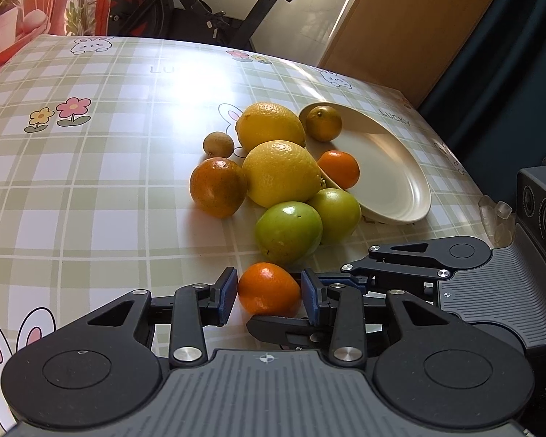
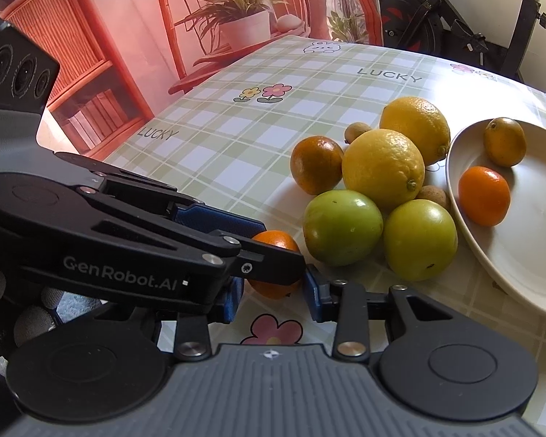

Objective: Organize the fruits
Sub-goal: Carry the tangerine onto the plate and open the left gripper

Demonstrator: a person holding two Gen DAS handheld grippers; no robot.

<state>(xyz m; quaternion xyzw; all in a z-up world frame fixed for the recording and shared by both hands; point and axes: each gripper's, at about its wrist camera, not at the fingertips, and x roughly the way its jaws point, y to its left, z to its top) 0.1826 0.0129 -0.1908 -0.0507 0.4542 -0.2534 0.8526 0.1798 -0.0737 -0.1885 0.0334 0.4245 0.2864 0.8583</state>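
A small bright tangerine [image 1: 269,287] sits low over the checked tablecloth, with both grippers around it. My left gripper [image 1: 269,291] has its blue pads on either side of it, and a thin gap shows at the left pad. My right gripper [image 2: 275,296] crosses in from the right and is shut on the tangerine [image 2: 273,287]. In the right wrist view the left gripper [image 2: 280,247] reaches across from the left and covers the fruit's top. Past the tangerine lies a heap of two lemons [image 1: 282,173], two green fruits [image 1: 289,231] and a dark orange [image 1: 218,191].
A cream plate [image 1: 418,196] stands to the right of the heap with another tangerine [image 1: 338,169] and a dull orange fruit [image 1: 324,123] in it. A small brown fruit [image 1: 218,144] lies at the heap's far left. An exercise bike [image 1: 265,3] stands beyond the table.
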